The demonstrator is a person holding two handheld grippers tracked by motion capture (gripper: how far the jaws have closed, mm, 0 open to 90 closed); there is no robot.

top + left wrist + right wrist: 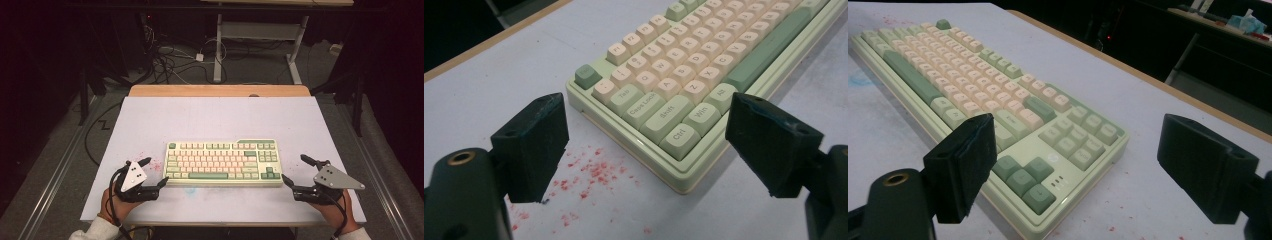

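A pale green keyboard (223, 162) with pink and green keys lies flat in the middle of the white table top (215, 117). My left gripper (155, 172) is open just off its left end; in the left gripper view the keyboard's left corner (684, 165) lies between the spread jaws of that gripper (644, 150). My right gripper (295, 170) is open beside the keyboard's right end. The right gripper view has the arrow-key corner (1048, 195) between the jaws of this gripper (1078, 165). Neither holds anything.
Red specks (589, 175) stain the table by the keyboard's left end, and a faint blue smear (190, 190) sits at its front edge. A wooden strip (220, 90) borders the table's far side. Cables (170, 60) and desk legs (218, 50) lie on the floor beyond.
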